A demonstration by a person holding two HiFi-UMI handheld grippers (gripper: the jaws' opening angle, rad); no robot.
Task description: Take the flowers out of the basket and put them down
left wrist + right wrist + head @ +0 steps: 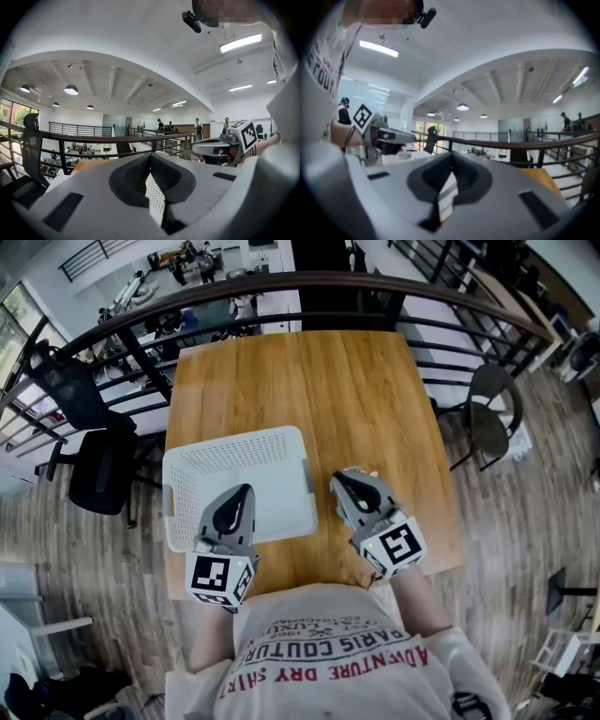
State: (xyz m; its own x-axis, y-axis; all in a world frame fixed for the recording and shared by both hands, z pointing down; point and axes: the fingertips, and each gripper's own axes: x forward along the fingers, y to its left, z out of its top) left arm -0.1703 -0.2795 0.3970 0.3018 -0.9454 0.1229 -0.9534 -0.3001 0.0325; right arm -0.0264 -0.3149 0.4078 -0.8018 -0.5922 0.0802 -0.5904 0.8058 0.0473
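Head view is showing the left tongs (246, 493) hovering over the near part of the white basket (234, 442), pressed together with nothing between them. Just beside the basket's right wall, the right tongs (339, 479) are likewise staying closed and empty above the wooden surface (309, 381). Beyond, a dark railing (281, 285) is curving past the far edge.
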